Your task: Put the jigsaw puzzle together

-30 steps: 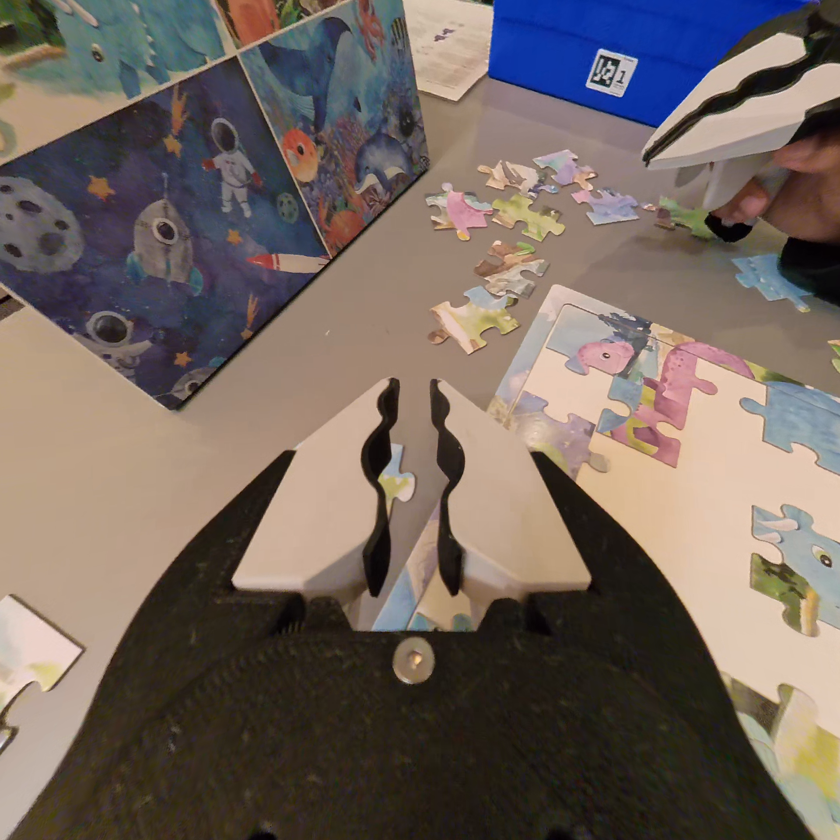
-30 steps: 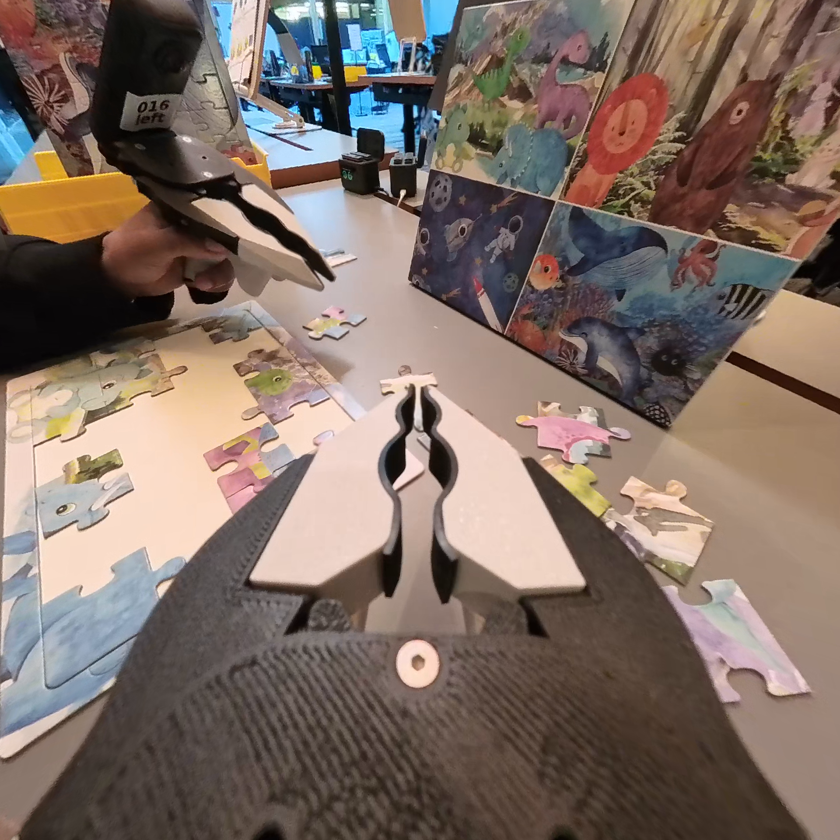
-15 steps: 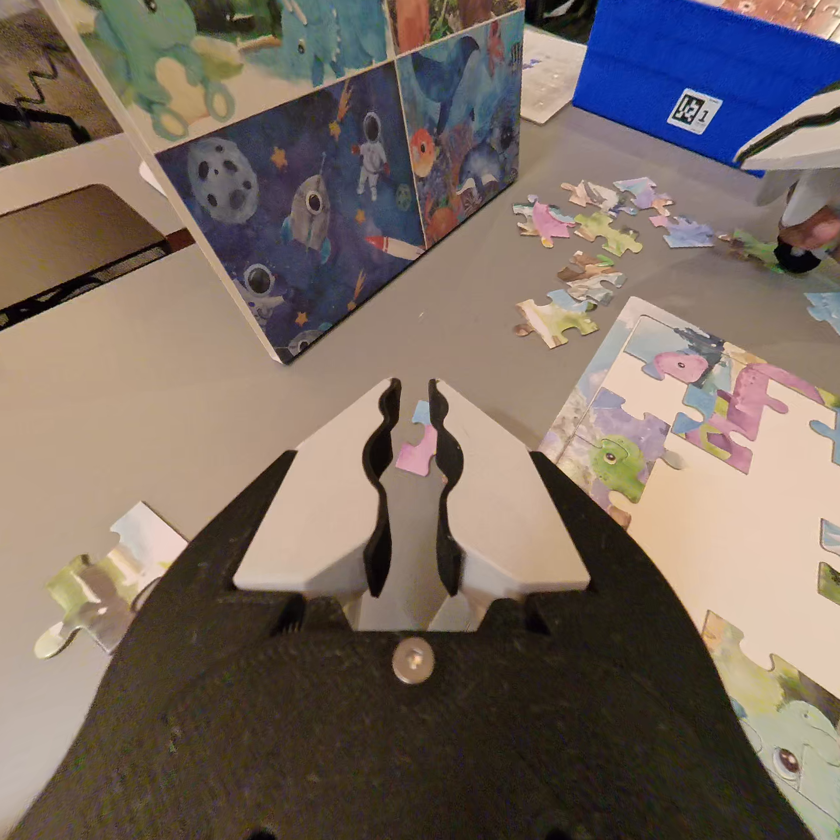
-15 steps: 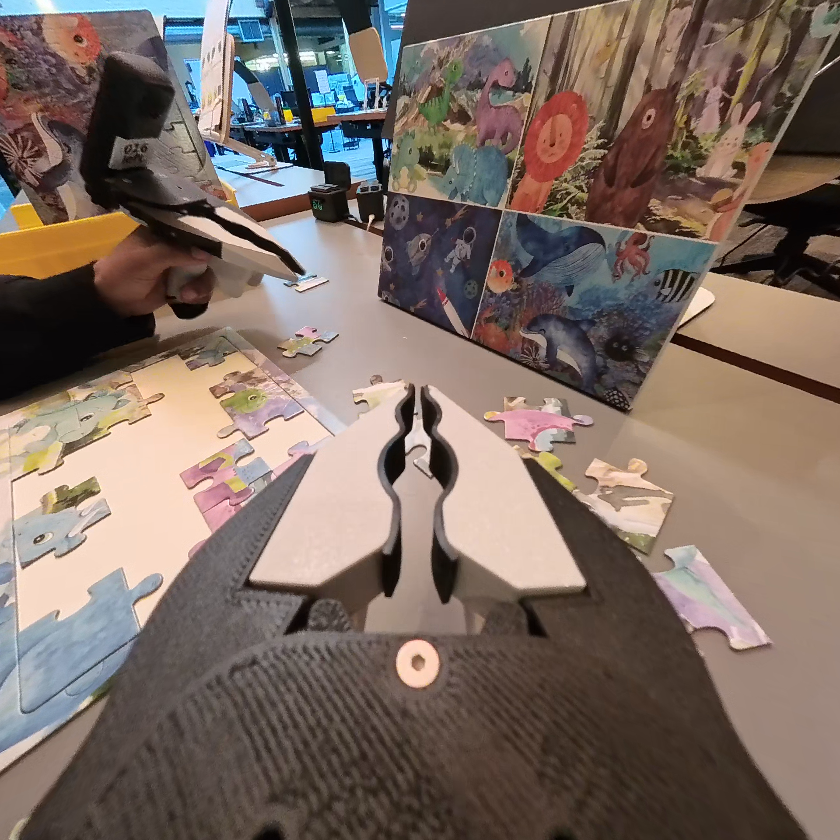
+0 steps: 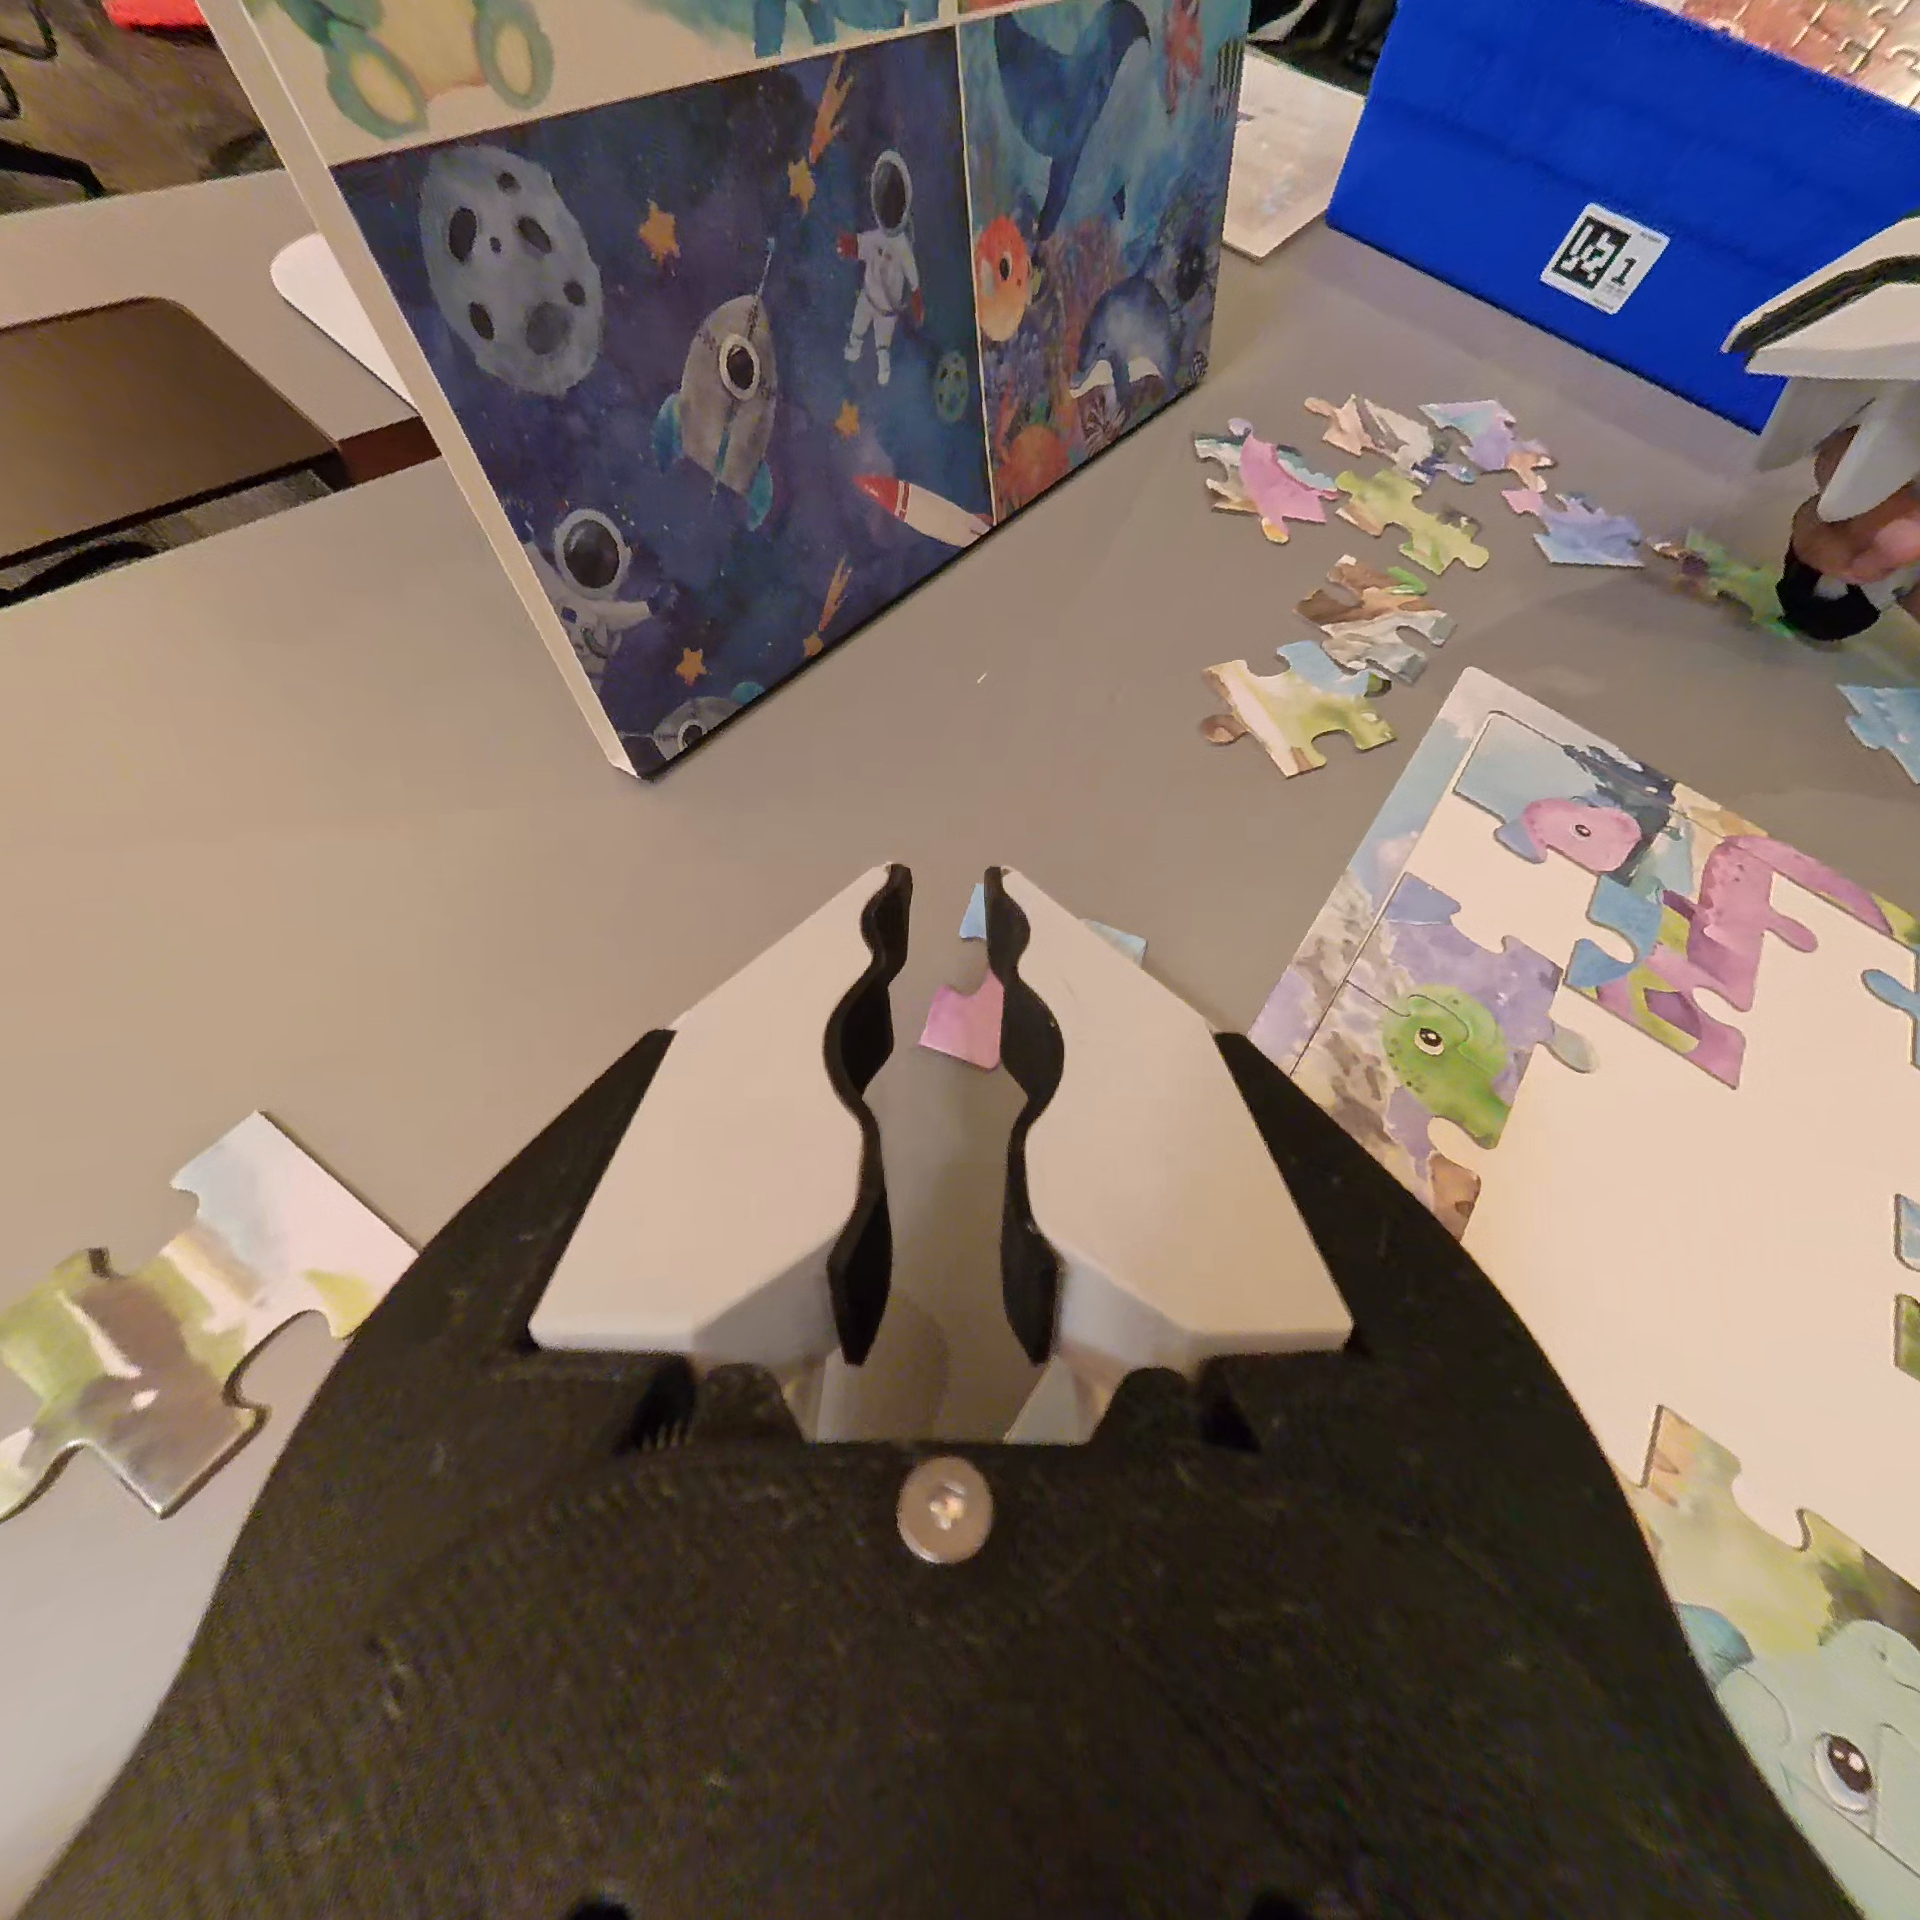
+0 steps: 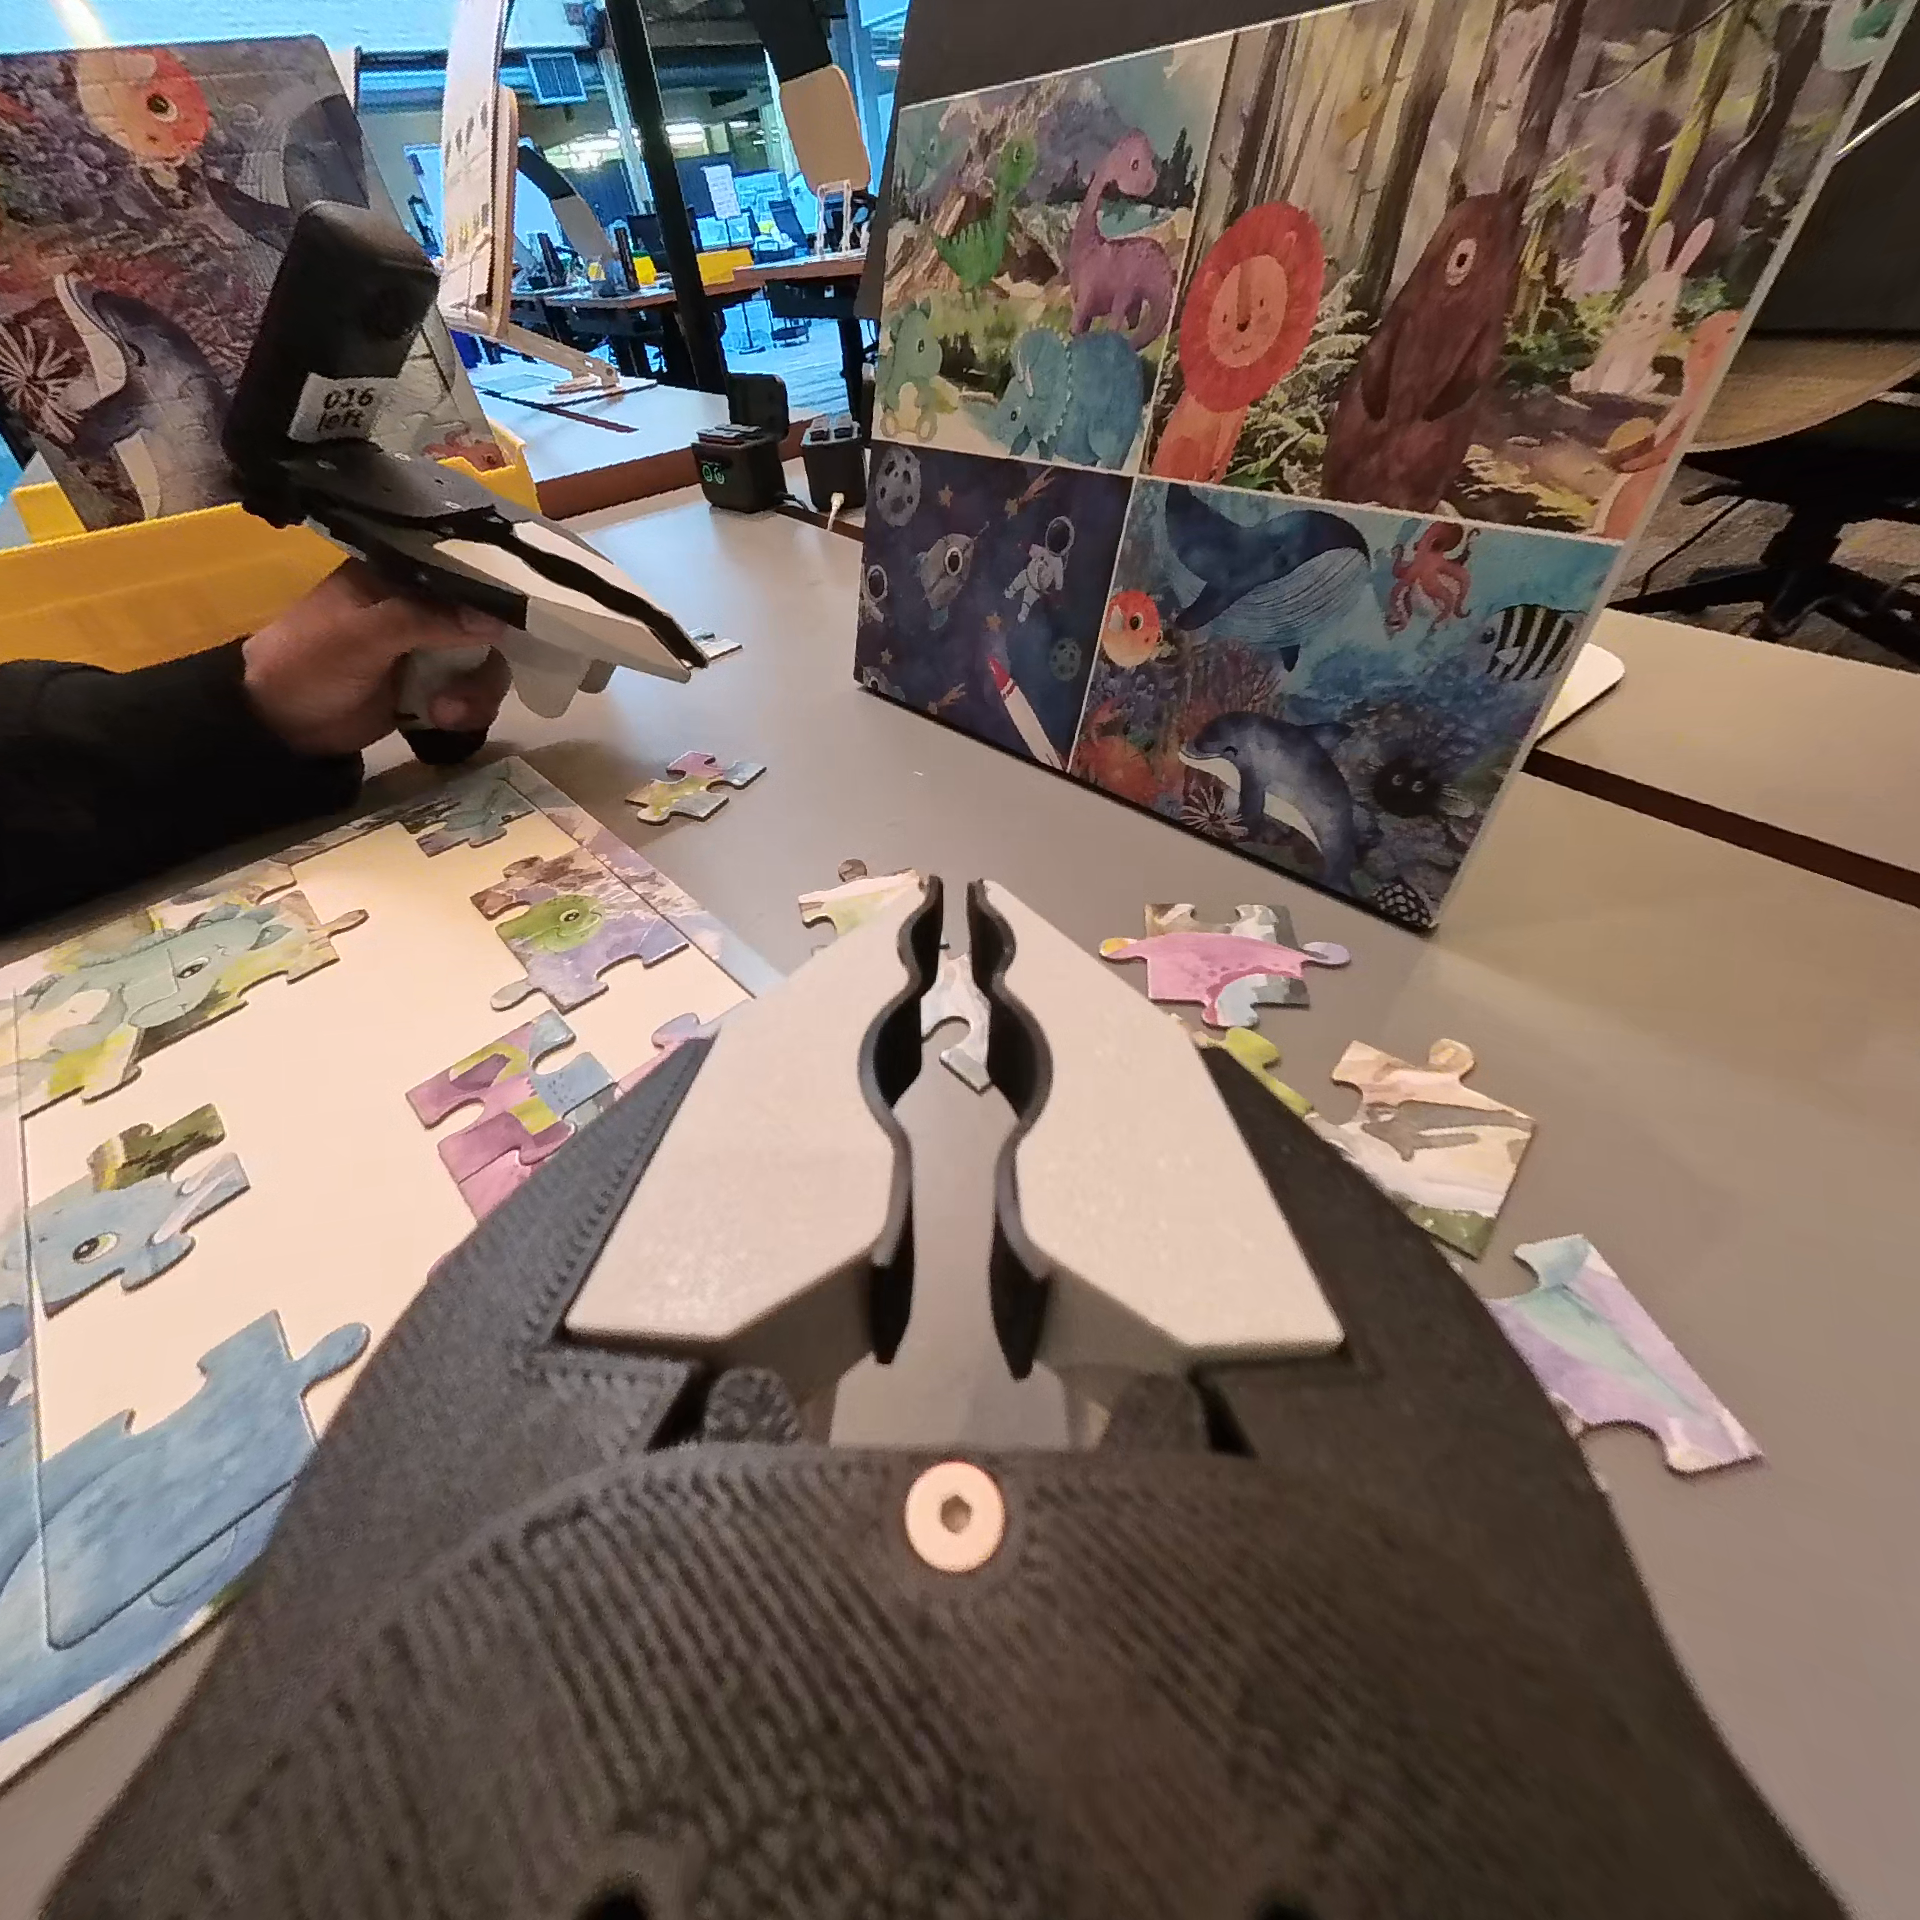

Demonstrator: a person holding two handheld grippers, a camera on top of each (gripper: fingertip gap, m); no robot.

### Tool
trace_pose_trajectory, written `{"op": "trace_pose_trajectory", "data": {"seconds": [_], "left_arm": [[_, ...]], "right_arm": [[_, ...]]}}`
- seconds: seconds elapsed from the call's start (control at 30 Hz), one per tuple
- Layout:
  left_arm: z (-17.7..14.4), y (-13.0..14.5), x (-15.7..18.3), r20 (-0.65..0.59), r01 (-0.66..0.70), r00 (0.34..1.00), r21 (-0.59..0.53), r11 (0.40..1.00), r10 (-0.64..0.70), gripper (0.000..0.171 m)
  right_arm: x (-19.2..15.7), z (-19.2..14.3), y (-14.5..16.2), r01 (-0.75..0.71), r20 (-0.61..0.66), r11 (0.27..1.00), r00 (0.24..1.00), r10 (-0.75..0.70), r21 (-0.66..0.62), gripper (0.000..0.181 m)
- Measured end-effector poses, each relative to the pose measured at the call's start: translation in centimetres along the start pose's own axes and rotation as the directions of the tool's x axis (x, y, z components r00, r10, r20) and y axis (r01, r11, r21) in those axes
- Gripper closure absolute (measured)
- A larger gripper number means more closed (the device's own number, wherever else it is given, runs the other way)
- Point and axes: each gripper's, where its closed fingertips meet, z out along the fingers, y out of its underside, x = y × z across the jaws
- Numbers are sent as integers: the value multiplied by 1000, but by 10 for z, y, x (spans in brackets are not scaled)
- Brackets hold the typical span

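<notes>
The puzzle tray [image 5: 1683,1164] lies at the right of the left wrist view, with dinosaur pieces set along its edges and a bare cream middle. My left gripper [image 5: 943,881] hovers over the grey table just left of the tray, fingers a narrow gap apart and empty. A pink and blue piece [image 5: 961,1023] lies on the table under that gap. My right gripper [image 6: 954,896] is shut and empty, low over loose pieces beside the tray [image 6: 312,1049]. A pale piece [image 6: 961,1023] lies below its fingers. The left gripper [image 6: 582,613] also shows there, in a hand.
A picture board [image 5: 779,364] stands upright behind the loose pieces [image 5: 1340,488], and shows again in the right wrist view [image 6: 1247,520]. A blue bin [image 5: 1558,135] is at the far right. One green and grey piece [image 5: 145,1351] lies at the left. A yellow bin [image 6: 135,582] stands behind the hand.
My left gripper has moved off the tray's corner to the table left of it, over the pink and blue piece. My right gripper has drawn back slightly. Neither changed its opening.
</notes>
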Motion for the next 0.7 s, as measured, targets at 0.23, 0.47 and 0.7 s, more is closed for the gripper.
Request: {"op": "trace_pose_trajectory", "data": {"seconds": [0.23,0.47,0.7], "left_arm": [[1,1,0,1,1,1000,-7,1000,-1,158],[2,2,0,-2,3,1000,-17,1000,-3,157],[2,3,0,-3,6,1000,-21,1000,-6,156]], "right_arm": [[0,0,0,1,-4,1000,1000,-1,-4,177],[-1,2,2,14,-5,1000,1000,-14,-18,177],[-3,4,5,30,-6,999,1000,-30,-34,176]]}}
